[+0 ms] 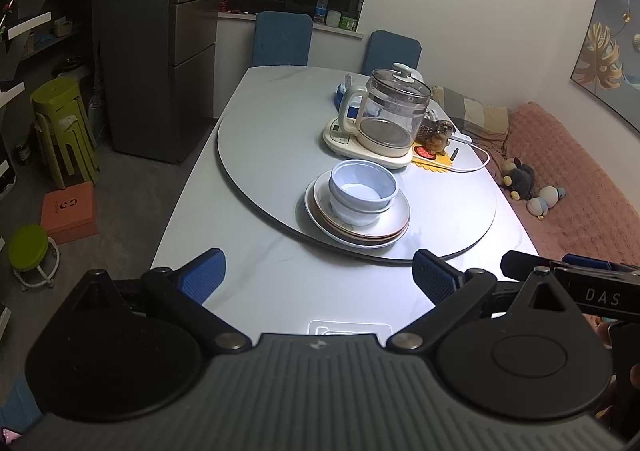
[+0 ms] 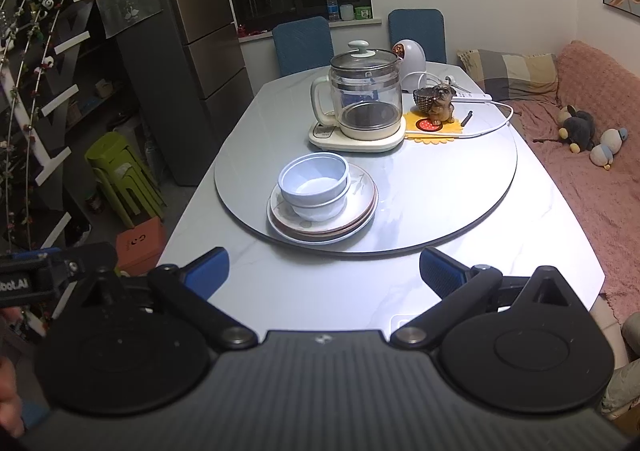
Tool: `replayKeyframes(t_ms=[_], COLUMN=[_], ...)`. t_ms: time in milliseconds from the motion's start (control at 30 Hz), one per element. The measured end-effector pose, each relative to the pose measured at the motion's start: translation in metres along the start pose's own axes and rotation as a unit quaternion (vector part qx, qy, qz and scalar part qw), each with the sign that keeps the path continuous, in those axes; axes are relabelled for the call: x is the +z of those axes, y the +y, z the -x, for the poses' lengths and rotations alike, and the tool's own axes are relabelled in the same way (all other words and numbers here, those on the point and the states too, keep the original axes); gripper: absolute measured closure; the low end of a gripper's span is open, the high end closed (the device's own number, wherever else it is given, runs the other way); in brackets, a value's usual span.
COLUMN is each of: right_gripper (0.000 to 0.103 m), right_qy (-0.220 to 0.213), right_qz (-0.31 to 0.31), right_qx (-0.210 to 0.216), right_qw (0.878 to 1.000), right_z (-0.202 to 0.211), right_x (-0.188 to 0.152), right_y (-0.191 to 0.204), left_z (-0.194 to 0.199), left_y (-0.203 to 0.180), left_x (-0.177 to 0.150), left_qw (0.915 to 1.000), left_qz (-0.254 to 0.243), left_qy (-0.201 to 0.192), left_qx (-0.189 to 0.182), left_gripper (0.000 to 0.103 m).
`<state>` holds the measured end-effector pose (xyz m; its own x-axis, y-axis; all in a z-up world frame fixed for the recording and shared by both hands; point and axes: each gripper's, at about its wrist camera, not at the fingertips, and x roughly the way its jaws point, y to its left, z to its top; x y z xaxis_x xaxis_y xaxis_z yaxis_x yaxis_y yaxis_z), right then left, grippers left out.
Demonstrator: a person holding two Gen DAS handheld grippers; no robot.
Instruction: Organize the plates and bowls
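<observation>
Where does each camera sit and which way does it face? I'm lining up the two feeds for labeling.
Left wrist: on the left gripper, above the table's near edge, facing the stacked plates and nested bowls; its open blue-padded fingers show, and the right gripper pokes in at the right.
Right wrist: on the right gripper, beside it, facing the same way; its open fingers show, the left gripper at the left.
Shared: plates, bowls, glass kettle, turntable.
</observation>
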<state>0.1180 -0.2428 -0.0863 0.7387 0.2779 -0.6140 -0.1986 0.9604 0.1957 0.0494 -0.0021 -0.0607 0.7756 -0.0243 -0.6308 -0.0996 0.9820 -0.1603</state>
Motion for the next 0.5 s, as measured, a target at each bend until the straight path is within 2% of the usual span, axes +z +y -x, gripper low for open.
replayKeyframes(t_ms=[500], right_gripper=[0.0], right_qy=[0.01], right_qz=[0.004], right_qx=[-0.001], right_qw=[1.0], right_z=[0.003], right_x=[-0.004], right_y=[0.007], left_z=[0.001], left_y=[0.012], left_x=[-0.003], left_qw=[0.9999], left_qz=[0.013], left_qy=[0.008], left_qx=[-0.002], left_gripper=[0.002])
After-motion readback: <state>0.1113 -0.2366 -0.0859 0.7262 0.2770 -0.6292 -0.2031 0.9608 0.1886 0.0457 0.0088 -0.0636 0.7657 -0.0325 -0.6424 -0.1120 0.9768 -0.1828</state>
